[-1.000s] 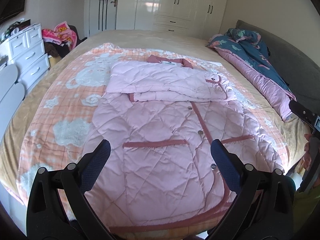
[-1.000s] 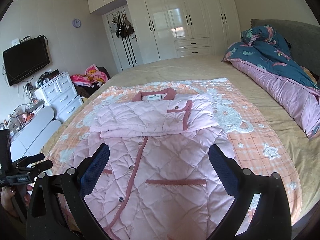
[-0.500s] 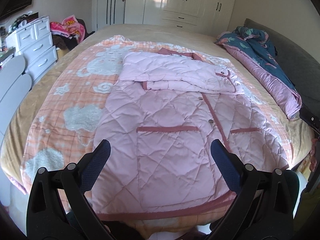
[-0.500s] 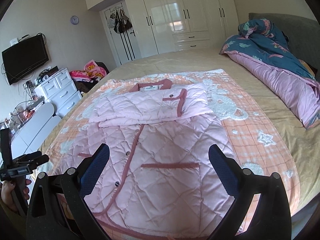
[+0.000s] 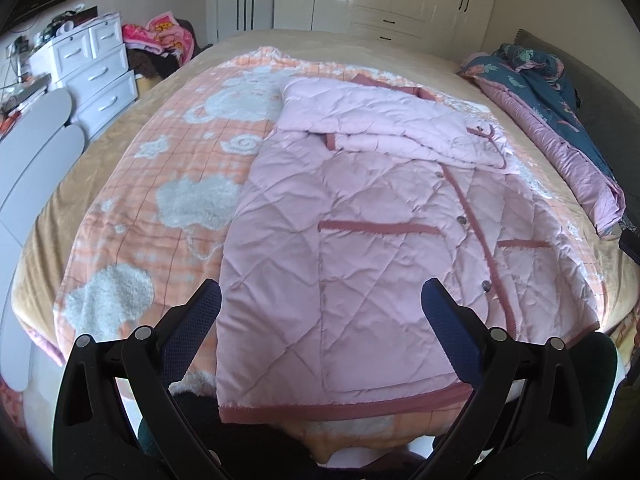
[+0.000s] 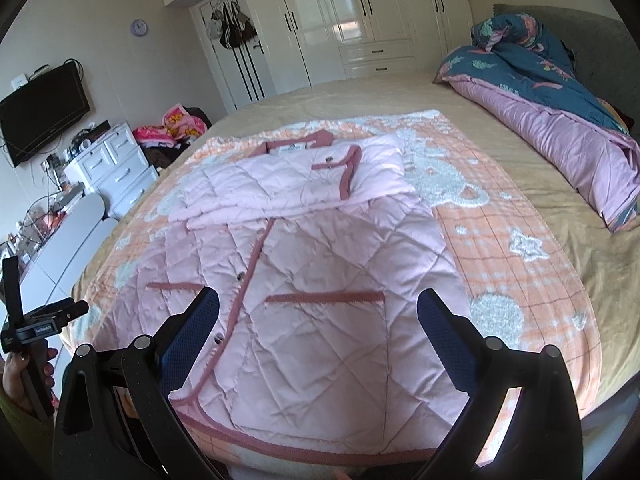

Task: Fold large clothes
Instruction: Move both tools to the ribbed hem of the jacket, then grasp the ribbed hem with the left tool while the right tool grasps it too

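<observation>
In the left wrist view, the left gripper (image 5: 320,320) fills the bottom of the frame with its blue-padded fingers (image 5: 192,328) spread wide and nothing between them. The pink quilted coat (image 5: 360,248) lies flat at the centre, on an orange blanket (image 5: 160,168) spread over the bed (image 5: 48,216), its sleeves folded across the chest at upper centre and its dark-pink hem at the near bed edge. A white dresser (image 5: 96,64) stands at the upper left, its drawers shut, and a rolled duvet (image 5: 560,120) lies at the right. In the right wrist view, the right gripper (image 6: 318,318) is likewise wide apart and empty at the bottom, above the coat (image 6: 312,280), which covers the centre. The duvet (image 6: 560,112) sits at the upper right, a wardrobe (image 6: 360,20) with closed doors at top centre, a television (image 6: 40,116) at the left. At the lower left edge a hand (image 6: 24,376) holds the other gripper's handle.
</observation>
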`<state>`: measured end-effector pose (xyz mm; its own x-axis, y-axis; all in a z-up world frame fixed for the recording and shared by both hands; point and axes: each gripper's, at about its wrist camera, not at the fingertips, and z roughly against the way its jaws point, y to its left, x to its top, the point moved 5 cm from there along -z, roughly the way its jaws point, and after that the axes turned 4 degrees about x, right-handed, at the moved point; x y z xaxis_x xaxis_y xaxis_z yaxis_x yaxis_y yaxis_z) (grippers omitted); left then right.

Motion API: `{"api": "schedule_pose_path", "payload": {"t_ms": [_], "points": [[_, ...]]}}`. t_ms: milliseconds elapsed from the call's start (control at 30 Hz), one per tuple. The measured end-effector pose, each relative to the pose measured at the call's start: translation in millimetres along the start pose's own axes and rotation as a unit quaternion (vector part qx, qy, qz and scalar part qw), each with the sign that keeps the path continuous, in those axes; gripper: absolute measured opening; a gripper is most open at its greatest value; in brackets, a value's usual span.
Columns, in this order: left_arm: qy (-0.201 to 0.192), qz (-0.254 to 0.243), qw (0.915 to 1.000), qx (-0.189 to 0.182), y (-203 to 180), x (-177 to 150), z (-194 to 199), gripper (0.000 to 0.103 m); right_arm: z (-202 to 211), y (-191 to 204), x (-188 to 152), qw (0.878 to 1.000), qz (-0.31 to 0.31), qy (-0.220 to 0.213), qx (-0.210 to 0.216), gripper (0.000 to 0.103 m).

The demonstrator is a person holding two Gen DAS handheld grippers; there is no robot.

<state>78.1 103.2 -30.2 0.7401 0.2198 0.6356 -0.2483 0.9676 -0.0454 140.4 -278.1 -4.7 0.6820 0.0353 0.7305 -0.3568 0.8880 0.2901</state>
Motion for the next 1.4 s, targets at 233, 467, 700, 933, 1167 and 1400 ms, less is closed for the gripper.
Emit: {"api": "schedule_pose_path", "payload": {"t_ms": [233, 467, 700, 933, 1167, 1400], "points": [[0.022, 0.012, 0.9997, 0.008, 13, -8, -13, 0.094, -5, -14, -7, 1.0, -0.007, 0.013, -0.009, 0.099], [0.044, 0.033, 0.9985, 0.006, 30, -17, -26, 0.094, -8, -27, -14, 0.999, -0.01, 0.028, -0.019, 0.099], [0.07, 0.06, 0.9957, -0.007, 54, -35, -36, 0.094, -12, -36, -19, 0.998, 0.002, 0.054, -0.037, 0.099], [0.063, 0.087, 0.9931, -0.047, 65, -49, -39, 0.087, -3, -54, -24, 0.997, -0.009, 0.054, -0.046, 0.099], [0.088, 0.093, 0.9883, -0.083, 63, -61, -50, 0.054, 3, -70, -33, 0.997, -0.022, 0.056, -0.057, 0.099], [0.112, 0.088, 0.9841, -0.106, 53, -65, -62, 0.054, 6, -86, -52, 0.995, -0.041, 0.07, -0.061, 0.099]]}}
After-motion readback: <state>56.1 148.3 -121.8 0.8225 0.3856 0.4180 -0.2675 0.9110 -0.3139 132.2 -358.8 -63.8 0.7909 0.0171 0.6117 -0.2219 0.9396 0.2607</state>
